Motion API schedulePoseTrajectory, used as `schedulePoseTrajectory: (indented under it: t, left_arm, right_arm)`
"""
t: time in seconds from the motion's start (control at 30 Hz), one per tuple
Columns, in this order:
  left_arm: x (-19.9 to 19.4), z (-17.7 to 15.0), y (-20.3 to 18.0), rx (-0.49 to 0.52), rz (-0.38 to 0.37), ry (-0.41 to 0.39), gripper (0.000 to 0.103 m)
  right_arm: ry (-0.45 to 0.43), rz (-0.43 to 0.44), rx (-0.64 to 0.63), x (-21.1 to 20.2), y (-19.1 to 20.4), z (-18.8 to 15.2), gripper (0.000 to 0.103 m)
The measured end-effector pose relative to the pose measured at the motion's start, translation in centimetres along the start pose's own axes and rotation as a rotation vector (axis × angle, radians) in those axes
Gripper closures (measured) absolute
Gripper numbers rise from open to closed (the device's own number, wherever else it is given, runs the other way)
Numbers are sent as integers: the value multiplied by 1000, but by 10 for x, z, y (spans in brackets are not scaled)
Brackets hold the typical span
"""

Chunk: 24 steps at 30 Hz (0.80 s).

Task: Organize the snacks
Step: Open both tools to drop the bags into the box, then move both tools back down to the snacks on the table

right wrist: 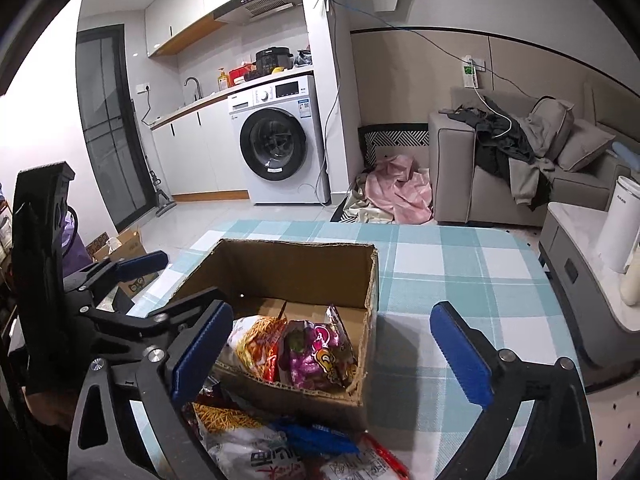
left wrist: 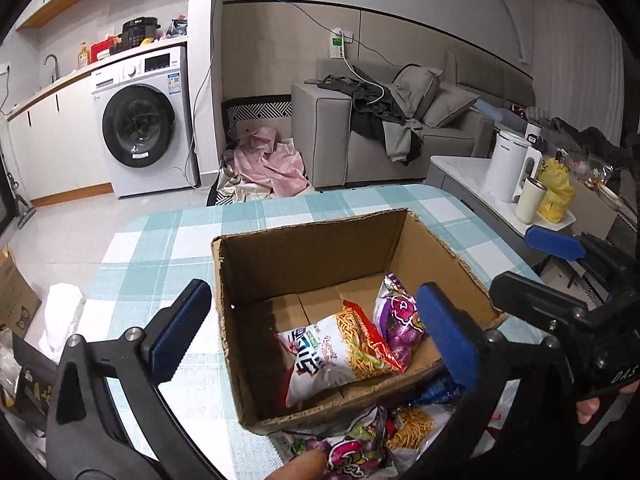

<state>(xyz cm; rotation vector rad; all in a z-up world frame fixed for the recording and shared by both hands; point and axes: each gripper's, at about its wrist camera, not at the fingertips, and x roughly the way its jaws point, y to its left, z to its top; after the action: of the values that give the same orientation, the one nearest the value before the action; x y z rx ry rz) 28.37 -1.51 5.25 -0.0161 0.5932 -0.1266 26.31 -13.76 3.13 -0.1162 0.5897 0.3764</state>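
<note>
An open cardboard box (left wrist: 320, 256) (right wrist: 288, 272) stands on the checked tablecloth. Inside it lie a white and red noodle snack bag (left wrist: 332, 352) (right wrist: 256, 344) and a purple snack bag (left wrist: 400, 316) (right wrist: 316, 356). More snack bags (left wrist: 360, 440) (right wrist: 248, 440) are piled on the table against the box's near wall. My left gripper (left wrist: 314, 334) hangs wide open above the box's near part, holding nothing. My right gripper (right wrist: 332, 352) is also wide open and empty, over the box's near right corner. The right gripper's blue pad (left wrist: 554, 242) shows at the edge of the left wrist view.
The teal plaid table (left wrist: 168, 232) (right wrist: 460, 272) extends beyond the box. To the right, a low side table holds a white kettle (left wrist: 508, 168) (right wrist: 620, 220) and a yellow bag (left wrist: 556, 192). A cardboard carton (right wrist: 128, 248) sits on the floor to the left. A fingertip (left wrist: 300, 464) shows at the bottom.
</note>
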Motion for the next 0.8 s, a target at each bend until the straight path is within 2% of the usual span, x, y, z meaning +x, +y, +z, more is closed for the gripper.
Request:
schedulePoseTrajectory:
  t: [0.47,0.8]
  left_arm:
    - [-69,-18,11,-3,39,-18,1]
    - [-113,-50,21,-29,88,-2,1]
  right_arm:
    - [15,28,0,-41,4,-21,0]
    - [28,36,-6,-74,15,-47,0]
